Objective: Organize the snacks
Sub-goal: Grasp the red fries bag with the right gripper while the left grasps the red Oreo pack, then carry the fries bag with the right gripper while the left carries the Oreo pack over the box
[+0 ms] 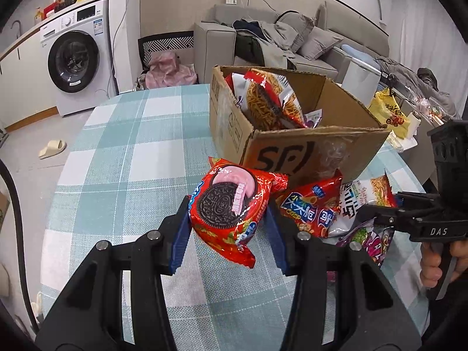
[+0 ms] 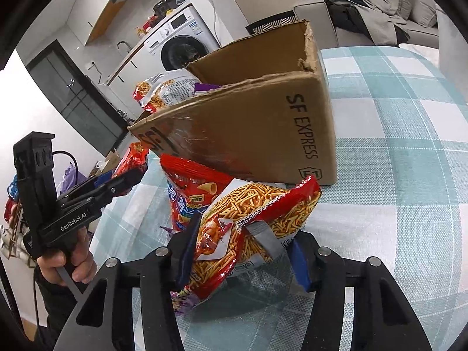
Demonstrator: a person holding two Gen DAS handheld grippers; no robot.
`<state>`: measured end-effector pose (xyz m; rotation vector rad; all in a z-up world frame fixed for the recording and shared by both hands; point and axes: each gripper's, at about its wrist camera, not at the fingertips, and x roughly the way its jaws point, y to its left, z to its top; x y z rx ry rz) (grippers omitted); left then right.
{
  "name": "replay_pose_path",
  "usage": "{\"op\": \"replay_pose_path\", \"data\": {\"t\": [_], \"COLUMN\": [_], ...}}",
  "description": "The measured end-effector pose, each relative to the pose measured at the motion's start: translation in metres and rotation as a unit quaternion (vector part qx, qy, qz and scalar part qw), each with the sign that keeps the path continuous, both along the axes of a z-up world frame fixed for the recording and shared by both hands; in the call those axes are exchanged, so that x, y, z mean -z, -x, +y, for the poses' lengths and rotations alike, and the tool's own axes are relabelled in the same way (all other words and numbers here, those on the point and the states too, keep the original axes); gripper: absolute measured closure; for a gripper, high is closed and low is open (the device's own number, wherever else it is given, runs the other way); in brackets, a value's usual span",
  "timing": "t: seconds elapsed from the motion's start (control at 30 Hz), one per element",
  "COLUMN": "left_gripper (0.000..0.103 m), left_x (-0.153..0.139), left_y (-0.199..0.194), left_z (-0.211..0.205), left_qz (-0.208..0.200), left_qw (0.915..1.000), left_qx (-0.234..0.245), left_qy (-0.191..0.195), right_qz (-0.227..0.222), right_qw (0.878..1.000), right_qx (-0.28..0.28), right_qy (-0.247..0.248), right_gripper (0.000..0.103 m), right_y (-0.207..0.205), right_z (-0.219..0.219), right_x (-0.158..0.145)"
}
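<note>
Two grippers, each clamped on a snack pack.
Left gripper point(image 1: 228, 219) gripped Oreo pack point(image 1: 231, 207); right gripper point(image 2: 242, 251) pinched noodle-stick bag point(image 2: 257, 219), hiding the purple packet point(image 2: 181, 298) beneath.

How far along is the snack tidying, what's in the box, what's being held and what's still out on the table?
Done: a few bags, one of noodle sticks, already stand in the cardboard box. In hand: the left gripper grips a red Oreo pack, lifted off the tablecloth; the right gripper is closed around a noodle-stick bag. Left: a red crisp bag and a purple packet lie beside the box.
</note>
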<state>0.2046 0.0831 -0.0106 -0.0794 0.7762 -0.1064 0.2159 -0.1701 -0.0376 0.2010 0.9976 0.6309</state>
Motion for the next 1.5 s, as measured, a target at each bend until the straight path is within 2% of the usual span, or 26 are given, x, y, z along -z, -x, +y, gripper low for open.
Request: {"op": "replay_pose_path", "data": {"t": [0.43, 1.03, 1.5], "left_gripper": [0.058, 0.058, 0.058], "left_x": [-0.027, -0.059, -0.072], "left_y": [0.018, 0.042, 0.052], "left_z": [-0.007, -0.025, -0.046], "left_qz": [-0.028, -0.065, -0.083], "left_qw": [0.9996, 0.9977, 0.9963], "left_qx": [0.000, 0.016, 0.022], "left_qy": [0.003, 0.009, -0.001], "right_qz": [-0.040, -0.088, -0.132], "right_qw": [0.999, 0.993, 0.985], "right_qx": [-0.007, -0.004, 0.029], "right_qy": [-0.011, -0.076, -0.109], "right_gripper": [0.053, 0.053, 0.053], "right_y": [0.007, 0.022, 0.033], "right_z": [-0.007, -0.024, -0.041], "right_x": [-0.026, -0.064, -0.092]}}
